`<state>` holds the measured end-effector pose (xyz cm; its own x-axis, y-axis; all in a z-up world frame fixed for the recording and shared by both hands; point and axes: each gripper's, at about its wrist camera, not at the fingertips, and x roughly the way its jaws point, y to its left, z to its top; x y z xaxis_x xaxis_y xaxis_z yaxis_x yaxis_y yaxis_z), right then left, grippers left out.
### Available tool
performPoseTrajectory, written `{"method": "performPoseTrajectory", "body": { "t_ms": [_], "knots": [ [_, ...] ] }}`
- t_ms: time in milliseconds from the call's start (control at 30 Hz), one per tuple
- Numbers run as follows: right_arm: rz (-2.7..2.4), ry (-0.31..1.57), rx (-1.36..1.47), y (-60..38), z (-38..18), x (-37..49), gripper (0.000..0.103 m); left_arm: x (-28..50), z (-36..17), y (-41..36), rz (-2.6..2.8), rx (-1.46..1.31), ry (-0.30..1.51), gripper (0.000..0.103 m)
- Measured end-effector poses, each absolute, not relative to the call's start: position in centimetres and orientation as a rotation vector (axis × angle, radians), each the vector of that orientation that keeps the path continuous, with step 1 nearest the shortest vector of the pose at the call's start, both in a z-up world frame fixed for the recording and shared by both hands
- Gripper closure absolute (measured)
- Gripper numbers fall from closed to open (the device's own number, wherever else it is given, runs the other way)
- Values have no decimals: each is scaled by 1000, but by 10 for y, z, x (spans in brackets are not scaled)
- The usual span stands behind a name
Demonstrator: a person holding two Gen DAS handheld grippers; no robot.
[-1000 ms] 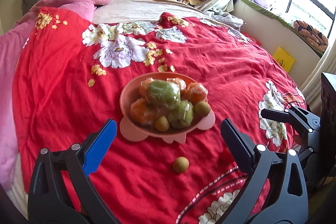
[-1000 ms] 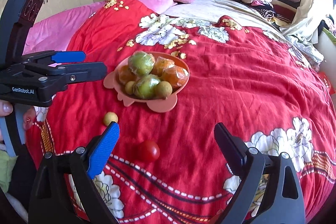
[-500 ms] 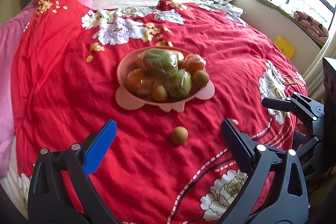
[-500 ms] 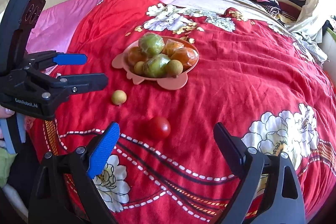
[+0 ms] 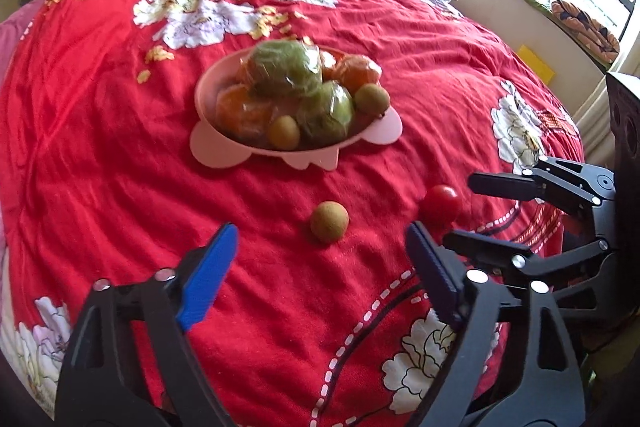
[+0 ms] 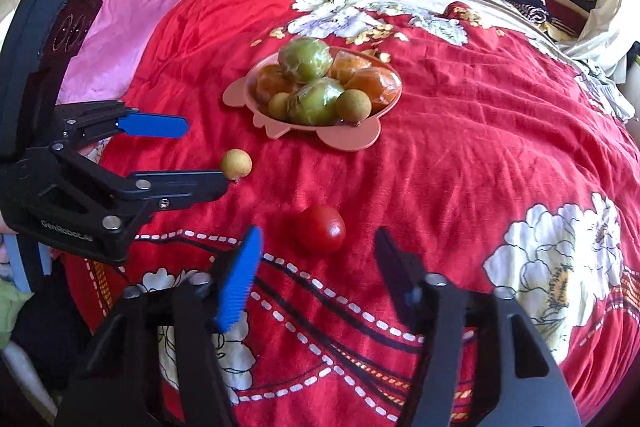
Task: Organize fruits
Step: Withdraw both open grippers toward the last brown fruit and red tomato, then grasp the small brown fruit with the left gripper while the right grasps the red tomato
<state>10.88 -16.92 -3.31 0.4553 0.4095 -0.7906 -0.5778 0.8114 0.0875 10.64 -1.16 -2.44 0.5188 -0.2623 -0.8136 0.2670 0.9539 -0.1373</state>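
Left gripper (image 5: pixel 320 259) jaws just been closing, half-wide, lined up on longan (image 5: pixel 329 221), nothing gripped; right gripper (image 6: pixel 316 259) narrowing toward tomato (image 6: pixel 322 228), empty; both fruits loose on quilt (image 5: pixel 100 147) near bowl (image 5: pixel 208 143), likely destination.

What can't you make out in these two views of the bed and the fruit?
- Fruit at the back of the pink bowl: hidden by the wrapped green fruit, left wrist view.
- Whether the right gripper touches the tomato: its blurred jaws hide this, right wrist view.
- The person: cut off by the left edge, right wrist view.
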Motion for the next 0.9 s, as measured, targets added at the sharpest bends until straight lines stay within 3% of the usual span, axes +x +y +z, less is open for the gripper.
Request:
{"method": "performPoseTrajectory", "body": {
  "t_ms": [133,267,700,900],
  "knots": [
    [631,935,-208,-165,-42,113,62,108,-27,-13,-349,-4,978,47],
    [626,933,-215,-163,-47,116,70,111,-32,-15,-370,-10,991,55],
    [638,929,-199,-163,-51,126,75,126,-45,-17,-372,-4,1021,84],
    [644,918,-180,-167,-45,124,75,127,-44,-14,-377,-27,1010,88]
  ]
}}
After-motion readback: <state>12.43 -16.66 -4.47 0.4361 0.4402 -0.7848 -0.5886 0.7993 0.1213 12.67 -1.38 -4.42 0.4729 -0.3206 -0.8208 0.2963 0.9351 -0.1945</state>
